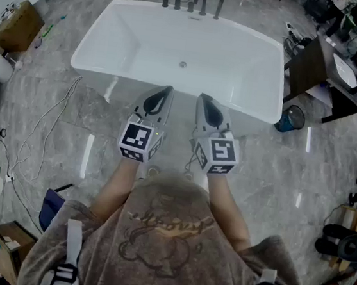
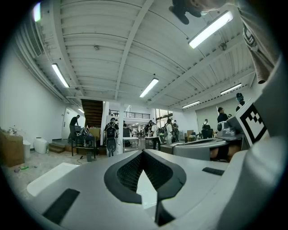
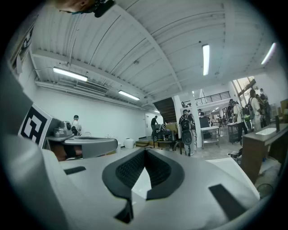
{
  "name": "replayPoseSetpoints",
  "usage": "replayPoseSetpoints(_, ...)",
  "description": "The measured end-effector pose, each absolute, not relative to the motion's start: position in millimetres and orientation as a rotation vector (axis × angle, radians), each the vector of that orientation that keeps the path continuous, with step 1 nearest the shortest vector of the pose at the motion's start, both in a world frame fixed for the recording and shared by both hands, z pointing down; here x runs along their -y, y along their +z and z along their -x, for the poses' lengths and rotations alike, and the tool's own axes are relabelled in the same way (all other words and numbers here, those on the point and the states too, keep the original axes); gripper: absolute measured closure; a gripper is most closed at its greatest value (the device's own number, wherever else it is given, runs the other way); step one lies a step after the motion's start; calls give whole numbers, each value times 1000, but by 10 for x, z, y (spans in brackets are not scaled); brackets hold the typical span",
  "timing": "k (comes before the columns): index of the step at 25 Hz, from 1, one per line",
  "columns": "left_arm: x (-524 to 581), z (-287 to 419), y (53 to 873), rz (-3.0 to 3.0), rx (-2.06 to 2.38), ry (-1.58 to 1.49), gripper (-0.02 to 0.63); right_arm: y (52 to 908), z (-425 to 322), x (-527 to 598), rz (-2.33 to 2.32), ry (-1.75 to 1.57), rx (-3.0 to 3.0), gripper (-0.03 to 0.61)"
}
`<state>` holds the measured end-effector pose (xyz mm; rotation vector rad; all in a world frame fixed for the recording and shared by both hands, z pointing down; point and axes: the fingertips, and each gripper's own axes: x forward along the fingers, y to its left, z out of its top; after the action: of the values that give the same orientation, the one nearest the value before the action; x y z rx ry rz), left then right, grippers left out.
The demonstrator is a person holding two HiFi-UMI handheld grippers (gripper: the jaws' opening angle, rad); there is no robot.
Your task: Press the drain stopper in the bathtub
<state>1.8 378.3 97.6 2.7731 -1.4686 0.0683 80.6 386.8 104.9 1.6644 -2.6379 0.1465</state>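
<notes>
Item: white bathtub, far centre. The drain stopper sits mid-floor of the tub, with taps on the far rim.

I see my left gripper and right gripper side by side over the near rim, well short of the stopper. Both sets of jaws are closed tip to tip and empty.

Right: blue bin, dark desk.

Left: cardboard box, loose cables on the floor.
</notes>
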Motion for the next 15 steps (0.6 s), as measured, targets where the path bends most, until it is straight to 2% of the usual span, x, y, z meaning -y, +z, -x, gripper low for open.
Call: replayPoseSetpoints(15,-3788,204,1054,-2797,1425,98,612,1091,-579,-3927,-1672,135,2660,581)
